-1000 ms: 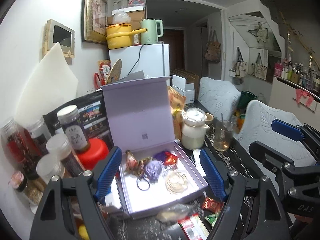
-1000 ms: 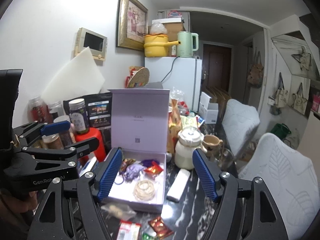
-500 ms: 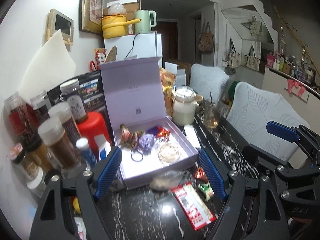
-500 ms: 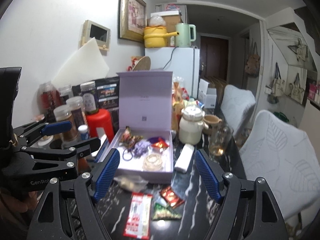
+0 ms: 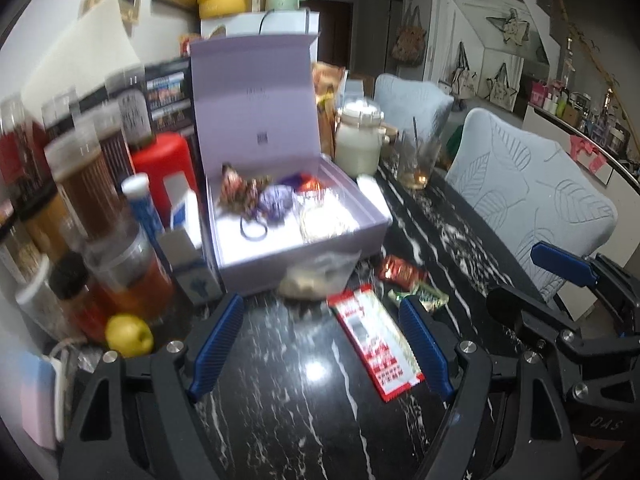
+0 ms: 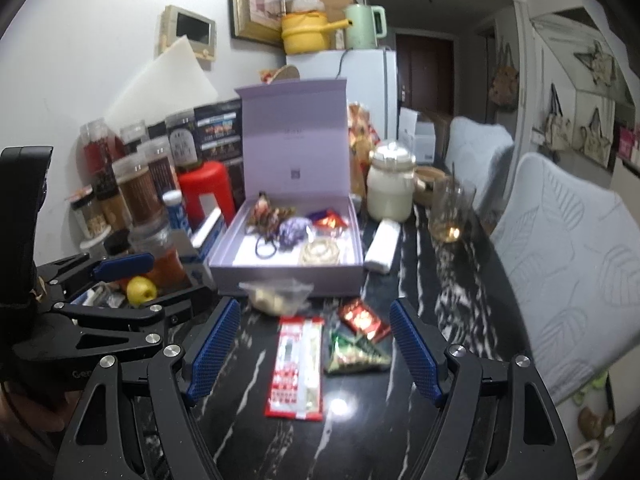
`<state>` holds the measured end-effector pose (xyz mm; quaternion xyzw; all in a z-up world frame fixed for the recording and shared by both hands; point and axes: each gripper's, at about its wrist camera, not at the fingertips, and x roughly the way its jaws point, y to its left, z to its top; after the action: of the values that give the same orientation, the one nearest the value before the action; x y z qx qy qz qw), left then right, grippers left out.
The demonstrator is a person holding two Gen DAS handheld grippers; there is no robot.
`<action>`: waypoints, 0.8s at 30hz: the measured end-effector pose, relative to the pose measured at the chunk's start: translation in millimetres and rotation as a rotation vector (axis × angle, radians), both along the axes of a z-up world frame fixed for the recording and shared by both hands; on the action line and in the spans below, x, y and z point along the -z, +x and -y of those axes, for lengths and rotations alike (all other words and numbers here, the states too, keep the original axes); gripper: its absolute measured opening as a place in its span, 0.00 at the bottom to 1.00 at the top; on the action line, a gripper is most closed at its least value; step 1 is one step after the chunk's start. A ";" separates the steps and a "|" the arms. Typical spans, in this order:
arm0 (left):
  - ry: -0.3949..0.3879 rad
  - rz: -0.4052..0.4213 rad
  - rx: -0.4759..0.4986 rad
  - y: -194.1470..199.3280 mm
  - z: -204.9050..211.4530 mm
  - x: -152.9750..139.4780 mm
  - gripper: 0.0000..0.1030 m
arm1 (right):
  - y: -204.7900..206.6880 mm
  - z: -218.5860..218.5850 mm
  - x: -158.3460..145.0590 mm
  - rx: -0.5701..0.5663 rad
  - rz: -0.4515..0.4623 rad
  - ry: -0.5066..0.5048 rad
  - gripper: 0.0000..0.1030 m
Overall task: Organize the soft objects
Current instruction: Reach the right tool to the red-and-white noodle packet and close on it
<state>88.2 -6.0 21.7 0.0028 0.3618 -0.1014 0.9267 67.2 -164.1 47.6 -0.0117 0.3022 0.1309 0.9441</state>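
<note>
An open lilac box (image 5: 304,256) (image 6: 288,276) stands on the black marble table with its lid upright. Inside lie a purple scrunchie (image 5: 274,202) (image 6: 294,230), a patterned scrunchie (image 5: 236,188), a black hair tie (image 5: 253,229) and a beige coil ring (image 5: 320,220). In front of the box lie a clear bag (image 5: 316,276) (image 6: 276,296), a long red packet (image 5: 374,344) (image 6: 298,368), a red wrapper (image 6: 362,318) and a green wrapper (image 6: 354,354). My left gripper (image 5: 320,344) and right gripper (image 6: 314,348) hover open above the table in front of the box, side by side, holding nothing.
Spice jars, a red canister (image 5: 164,160) and a lemon (image 5: 128,334) crowd the table's left side. A white jar (image 6: 390,184), a glass (image 6: 450,216) and a white packet (image 6: 384,246) stand right of the box. Pale chairs (image 5: 532,200) line the right edge.
Both grippers have sunk and tipped down toward the table. The box has slid up in both views, and the packets in front of it have come into view. The jaws stay wide.
</note>
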 end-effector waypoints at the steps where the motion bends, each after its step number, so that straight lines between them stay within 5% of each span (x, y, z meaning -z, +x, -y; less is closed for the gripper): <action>1: -0.009 -0.013 0.002 0.6 -1.1 5.3 0.78 | -0.4 0.6 4.4 -0.002 -0.008 0.004 0.76; 24: -0.064 -0.221 -0.058 31.8 -37.9 91.1 0.78 | 42.9 -16.4 111.5 -0.032 -0.285 -0.002 0.76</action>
<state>120.0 31.9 -69.4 -0.0487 0.4585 -0.0856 0.8832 110.1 -147.7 -63.9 0.0012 0.4332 0.1458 0.8894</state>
